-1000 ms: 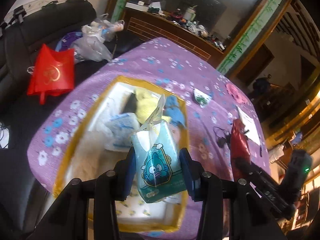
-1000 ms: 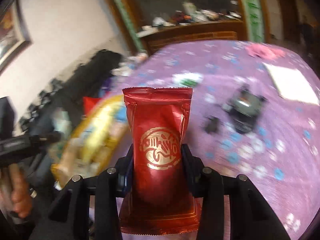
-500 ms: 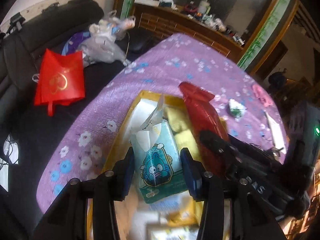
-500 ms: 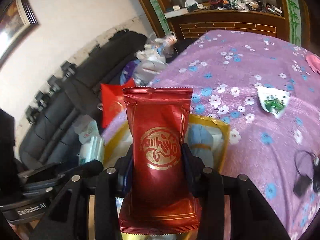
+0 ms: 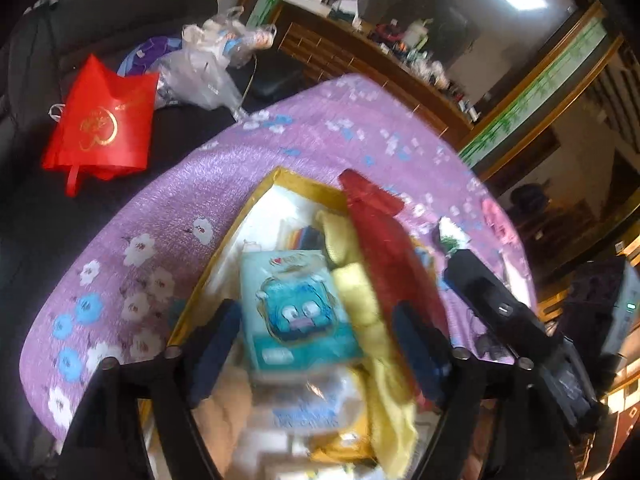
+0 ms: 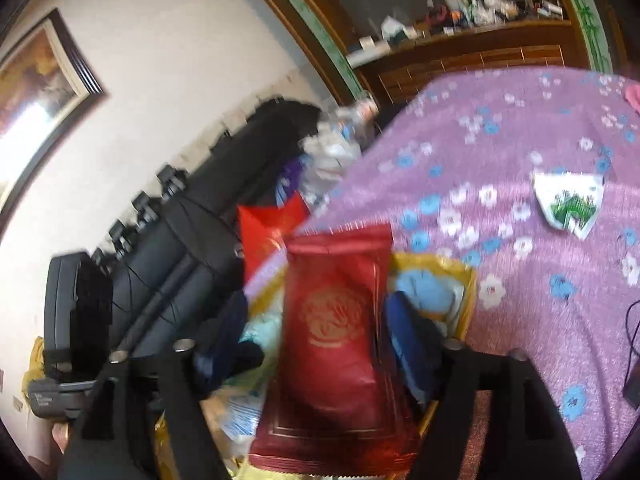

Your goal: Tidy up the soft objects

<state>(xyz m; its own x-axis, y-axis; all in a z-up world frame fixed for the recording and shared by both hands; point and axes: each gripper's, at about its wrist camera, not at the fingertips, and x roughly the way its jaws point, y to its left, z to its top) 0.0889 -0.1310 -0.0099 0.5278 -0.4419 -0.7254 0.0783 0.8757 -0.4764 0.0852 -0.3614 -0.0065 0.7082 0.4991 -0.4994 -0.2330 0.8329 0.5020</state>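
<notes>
Purple floral worktop [image 5: 168, 208] carries gold-rimmed box [image 5: 256, 196]. Left gripper [image 5: 316, 344] jaws opening, tissue pack [image 5: 296, 308] btwn them, loose, over box. Right gripper [image 6: 316, 340] jaws opening w/ red snack packet [image 6: 332, 332] btwn, pads clear, above box.

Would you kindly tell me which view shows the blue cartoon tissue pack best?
The left wrist view: the tissue pack lies face up in the gold-rimmed box, its cartoon print fully visible. In the right wrist view the red packet blocks it; I cannot identify it there.
</notes>
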